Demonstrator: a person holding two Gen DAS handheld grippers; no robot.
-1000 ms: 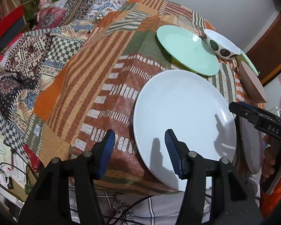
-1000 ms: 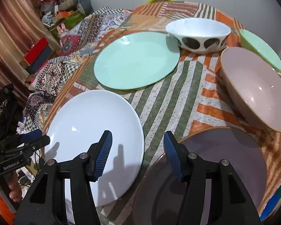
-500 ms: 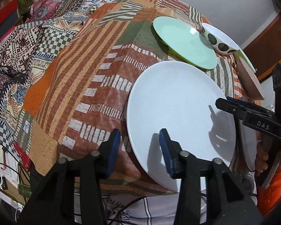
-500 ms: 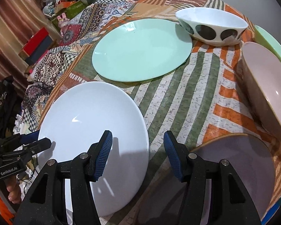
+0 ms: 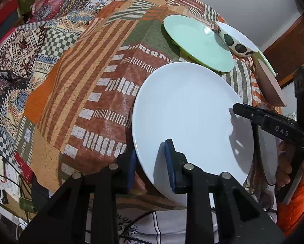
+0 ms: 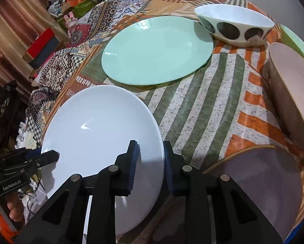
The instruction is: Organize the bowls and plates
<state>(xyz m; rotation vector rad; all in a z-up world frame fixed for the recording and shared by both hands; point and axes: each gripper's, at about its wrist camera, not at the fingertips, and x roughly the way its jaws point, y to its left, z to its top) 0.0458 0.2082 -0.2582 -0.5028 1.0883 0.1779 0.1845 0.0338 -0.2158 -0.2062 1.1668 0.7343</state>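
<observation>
The bench (image 6: 212, 109), covered by a patchwork cloth of stripes and checks, carries all the crockery, and nothing on it is stacked yet.

The white plate (image 6: 99, 134) is the largest item in play. It lies at the near edge of the bench, overhanging slightly, and both grippers sit on its rim at opposite sides.

- The left gripper (image 5: 149, 166) has just been closing — its pads straddle the near-left rim, one above the plate and one below, and appear clamped on it.
- The right gripper (image 6: 149, 162) has also just been closing; its pads pinch the right-hand rim of the same plate.

Beyond it lies the mint-green plate (image 6: 156, 50), flat on the cloth and just apart from the white one. A brown-rimmed grey plate (image 6: 263, 183) sits at the near right corner.

Three bowls line the far right side: the pink bowl (image 6: 290, 89), the white bowl with dark spots (image 6: 235, 26) beside the green plate, and a partly visible green bowl (image 6: 296, 40) at the edge.

Assessment: the task is at its beginning. A two-handed grasp on the first plate looks complete — lifting it, stacking the plates and nesting the bowls all remain.
</observation>
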